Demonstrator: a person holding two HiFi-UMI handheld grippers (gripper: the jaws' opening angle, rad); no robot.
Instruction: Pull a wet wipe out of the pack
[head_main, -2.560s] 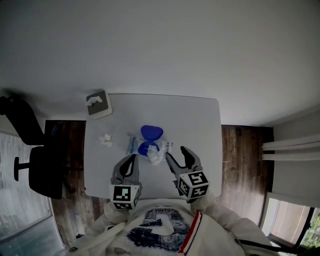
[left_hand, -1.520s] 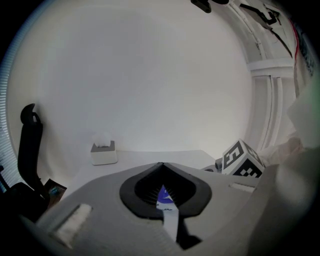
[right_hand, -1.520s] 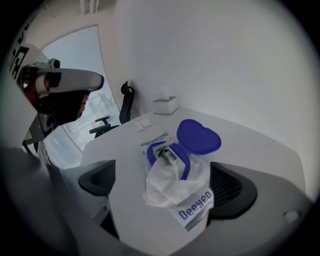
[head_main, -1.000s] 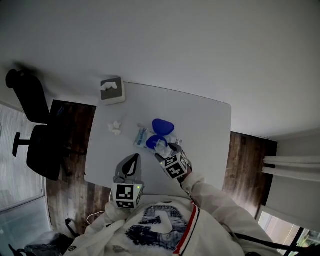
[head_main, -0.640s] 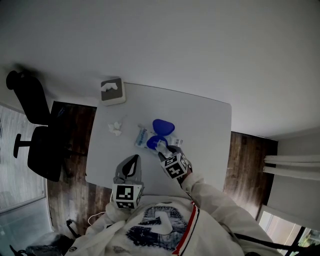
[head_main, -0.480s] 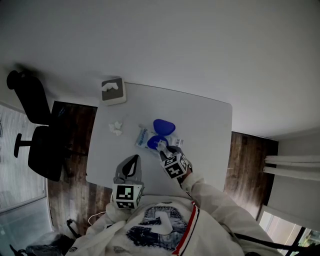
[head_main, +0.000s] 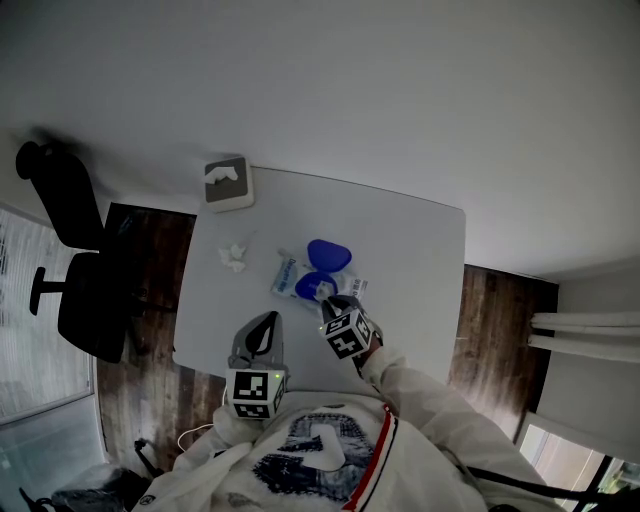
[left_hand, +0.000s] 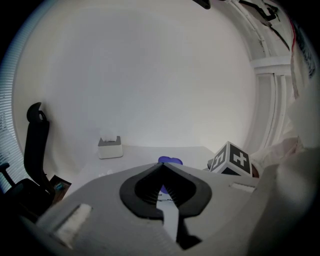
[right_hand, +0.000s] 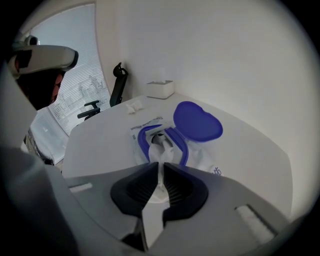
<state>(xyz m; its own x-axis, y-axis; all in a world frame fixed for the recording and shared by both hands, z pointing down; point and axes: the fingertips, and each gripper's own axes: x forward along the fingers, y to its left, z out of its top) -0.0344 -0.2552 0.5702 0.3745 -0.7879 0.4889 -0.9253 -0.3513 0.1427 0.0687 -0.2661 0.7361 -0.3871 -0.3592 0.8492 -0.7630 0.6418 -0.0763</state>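
The soft white wet-wipe pack (head_main: 286, 276) sits around the middle of the pale grey worktop (head_main: 410, 250), with its blue oval flip lid (head_main: 328, 254) swung open toward the far edge. A white wet wipe (right_hand: 161, 150) pokes up out of the blue-rimmed opening. My right gripper (right_hand: 160, 166) is on it: the fingers (right_hand: 182, 187) have just been closing and now pinch the wipe's tip. In the head view that gripper covers the pack's near end.

My left gripper (head_main: 266, 318) hangs near the front edge, well apart from the pack, fingers (left_hand: 192, 192) together on nothing.

A crumpled white wad (head_main: 233, 257) lies near the left edge, and a grey-and-white tissue box (head_main: 227, 183) is at the far left corner. A black office chair (head_main: 75, 290) stands off the left side.
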